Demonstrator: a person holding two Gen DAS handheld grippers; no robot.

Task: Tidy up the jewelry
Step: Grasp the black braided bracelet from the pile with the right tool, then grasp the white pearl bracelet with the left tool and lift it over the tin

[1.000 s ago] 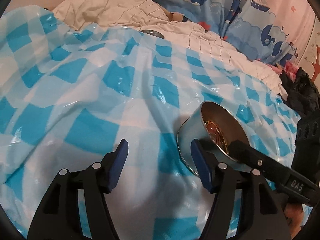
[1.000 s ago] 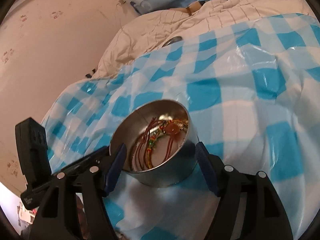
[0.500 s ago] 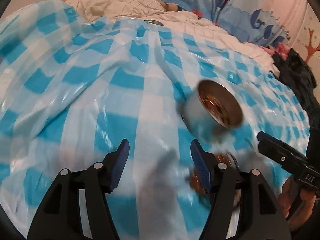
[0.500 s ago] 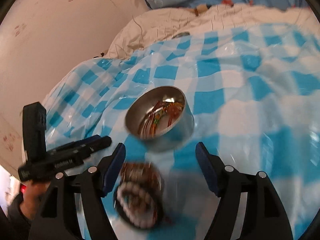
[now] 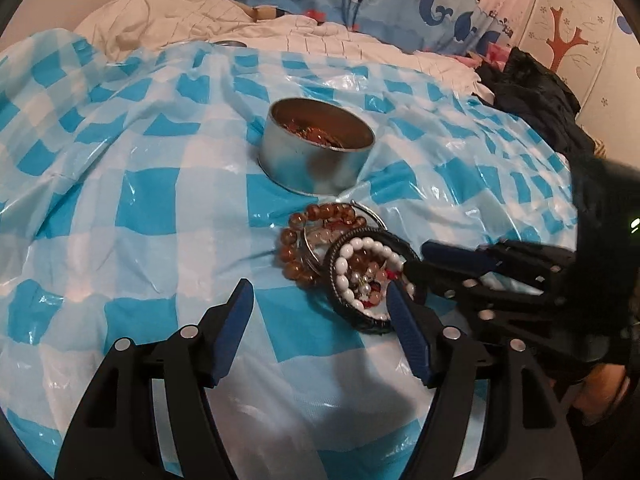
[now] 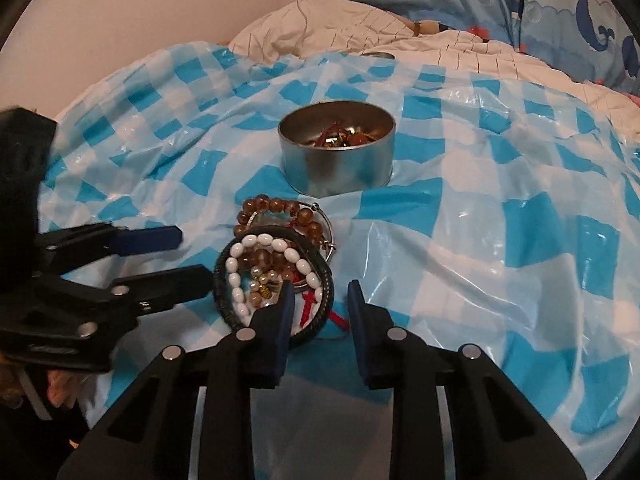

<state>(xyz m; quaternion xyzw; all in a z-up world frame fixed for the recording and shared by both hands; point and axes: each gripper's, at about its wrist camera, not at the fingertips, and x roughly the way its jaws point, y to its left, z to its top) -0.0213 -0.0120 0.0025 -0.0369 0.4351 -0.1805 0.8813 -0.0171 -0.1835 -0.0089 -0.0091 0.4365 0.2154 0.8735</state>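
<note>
Both grippers' blue fingers [image 6: 286, 308] hover over the bracelet pile [image 6: 276, 272] near the tin [image 6: 338, 148]: left gripper [image 5: 318, 320] widening, right gripper [image 6: 320, 304] closing, pinching nothing visible. Tin contents unclear.

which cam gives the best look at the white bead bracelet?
Right wrist. The white bead bracelet sits central there, most of its loop visible inside the black band. In the left wrist view the bracelet is partly covered by the right tongs and a left pad.
</note>
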